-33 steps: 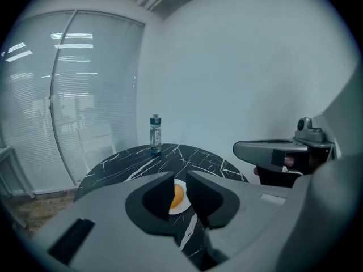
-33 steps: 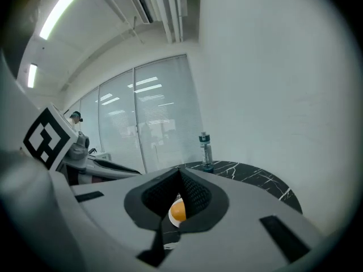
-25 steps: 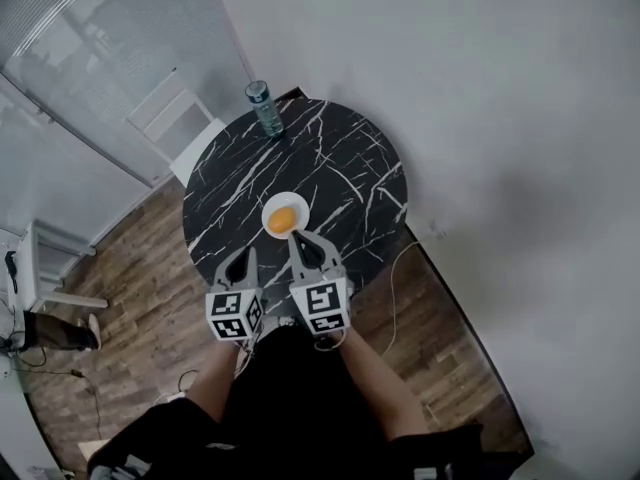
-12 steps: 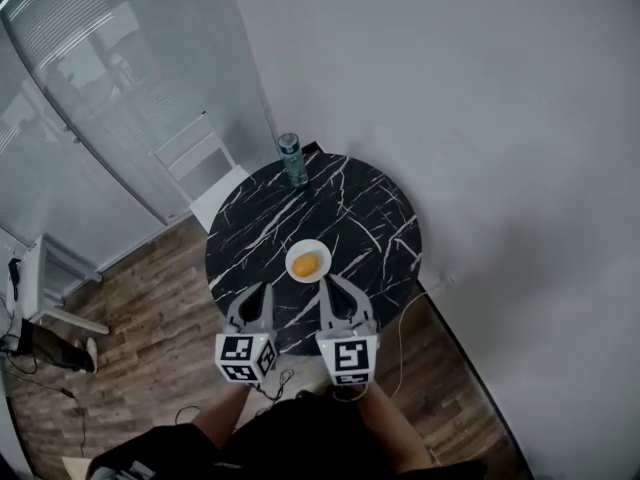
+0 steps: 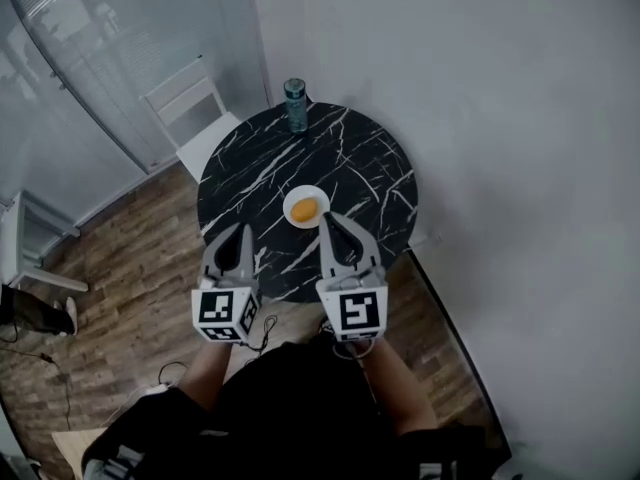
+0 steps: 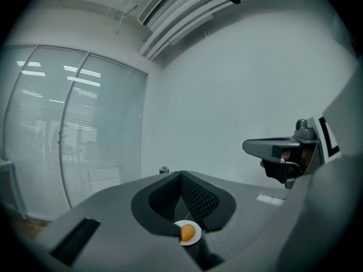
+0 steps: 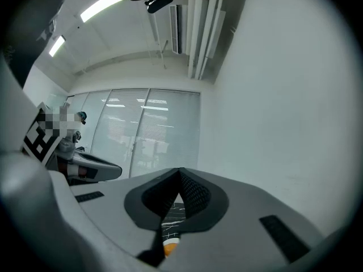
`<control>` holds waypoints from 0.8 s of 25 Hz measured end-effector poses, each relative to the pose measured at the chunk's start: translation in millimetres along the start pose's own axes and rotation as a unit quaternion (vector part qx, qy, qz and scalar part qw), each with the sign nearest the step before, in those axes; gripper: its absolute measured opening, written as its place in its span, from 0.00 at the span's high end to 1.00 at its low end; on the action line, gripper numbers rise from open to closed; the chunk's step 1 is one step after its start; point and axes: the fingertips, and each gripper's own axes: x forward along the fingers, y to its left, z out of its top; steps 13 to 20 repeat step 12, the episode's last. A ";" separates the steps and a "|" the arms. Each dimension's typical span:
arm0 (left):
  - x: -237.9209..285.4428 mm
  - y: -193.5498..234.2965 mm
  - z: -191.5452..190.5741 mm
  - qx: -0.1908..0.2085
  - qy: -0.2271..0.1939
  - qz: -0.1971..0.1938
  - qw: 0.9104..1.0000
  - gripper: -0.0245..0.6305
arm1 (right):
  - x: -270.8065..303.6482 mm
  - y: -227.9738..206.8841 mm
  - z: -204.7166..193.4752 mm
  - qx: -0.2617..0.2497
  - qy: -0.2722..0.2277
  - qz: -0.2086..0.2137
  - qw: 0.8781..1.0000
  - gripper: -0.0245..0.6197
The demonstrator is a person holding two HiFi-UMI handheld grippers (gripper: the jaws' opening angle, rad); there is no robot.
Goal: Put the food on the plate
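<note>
A small white plate [image 5: 290, 216] sits near the middle of the round black marble table [image 5: 365, 173] with an orange piece of food [image 5: 305, 209] on it. Both grippers hang above the table's near edge, raised well off it. My left gripper [image 5: 243, 230] is shut and empty, to the left of the plate. My right gripper [image 5: 327, 219] is shut and empty too, its tip just right of the plate. The left gripper view shows the plate [image 6: 192, 239] and the food [image 6: 188, 232] past the closed jaws. A sliver of the food [image 7: 169, 246] shows in the right gripper view.
A teal bottle [image 5: 295, 104] stands at the table's far edge by the white wall. A white chair [image 5: 190, 113] is at the far left beside a glass partition. A cable [image 5: 395, 273] trails on the wooden floor by the table's right side.
The head view has shifted, so the table sits differently in the frame. Both grippers stay shut and side by side near the plate. The food stays on the plate.
</note>
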 end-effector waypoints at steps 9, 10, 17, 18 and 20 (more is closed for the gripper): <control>-12.8 3.7 6.0 0.002 -0.014 -0.018 1.000 0.96 | -5.6 15.1 8.5 -0.021 -0.006 -0.007 1.000 0.97; -12.4 4.7 6.9 0.004 -0.016 -0.019 1.000 0.96 | -4.9 15.8 8.2 -0.024 -0.006 -0.007 1.000 0.97; -11.5 6.8 7.9 0.007 -0.019 -0.021 1.000 0.96 | -4.1 17.2 6.7 -0.029 -0.006 -0.009 1.000 0.97; -11.5 6.8 7.9 0.007 -0.019 -0.021 1.000 0.96 | -4.1 17.2 6.7 -0.029 -0.006 -0.009 1.000 0.97; -11.5 6.8 7.9 0.007 -0.019 -0.021 1.000 0.96 | -4.1 17.2 6.7 -0.029 -0.006 -0.009 1.000 0.97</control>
